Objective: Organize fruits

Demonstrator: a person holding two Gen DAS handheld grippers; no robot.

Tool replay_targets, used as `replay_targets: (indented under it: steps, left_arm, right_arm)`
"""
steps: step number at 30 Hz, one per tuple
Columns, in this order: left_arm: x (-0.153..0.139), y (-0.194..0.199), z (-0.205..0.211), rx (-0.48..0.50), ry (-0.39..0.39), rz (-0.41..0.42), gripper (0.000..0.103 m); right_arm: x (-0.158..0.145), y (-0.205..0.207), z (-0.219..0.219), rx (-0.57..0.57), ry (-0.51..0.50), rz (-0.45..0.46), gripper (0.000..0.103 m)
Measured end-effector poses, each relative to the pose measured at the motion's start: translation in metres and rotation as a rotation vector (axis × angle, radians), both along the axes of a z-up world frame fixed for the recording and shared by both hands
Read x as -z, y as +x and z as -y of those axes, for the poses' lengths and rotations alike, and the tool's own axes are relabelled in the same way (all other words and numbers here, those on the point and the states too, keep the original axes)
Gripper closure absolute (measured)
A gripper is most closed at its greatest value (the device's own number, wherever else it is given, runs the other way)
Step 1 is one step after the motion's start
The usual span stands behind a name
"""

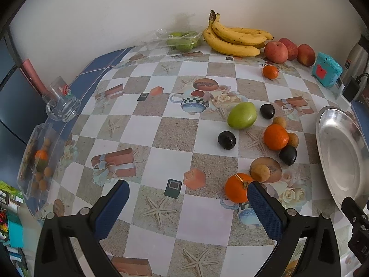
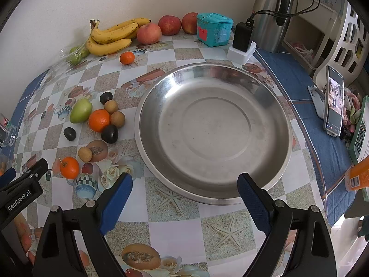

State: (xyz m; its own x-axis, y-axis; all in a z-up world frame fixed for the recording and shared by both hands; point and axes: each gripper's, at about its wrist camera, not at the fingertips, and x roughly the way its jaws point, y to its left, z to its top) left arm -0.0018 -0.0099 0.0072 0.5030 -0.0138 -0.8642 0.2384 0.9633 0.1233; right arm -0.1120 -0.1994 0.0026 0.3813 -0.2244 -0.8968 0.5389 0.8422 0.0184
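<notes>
My left gripper is open and empty over the tablecloth; an orange lies just beyond its right finger. Further off lie a green mango, another orange, dark plums and small brown longans. My right gripper is open and empty at the near rim of a big empty steel dish. The loose fruit shows left of the dish: mango, orange, near orange. Bananas and apples lie at the back wall.
A small orange lies near the bananas. A teal box, a charger and a steel flask stand behind the dish. A phone on a stand is at right. A glass mug and a clear tray of fruit sit at the left edge.
</notes>
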Motion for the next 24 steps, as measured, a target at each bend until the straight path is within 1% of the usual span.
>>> replay_targets:
  steps: [24]
  left_arm:
    - [0.0016,0.0033,-0.0088,-0.019,-0.008,-0.012,0.000]
  right_arm:
    - [0.0033,-0.0005,-0.0011,-0.005,0.005,-0.008,0.010]
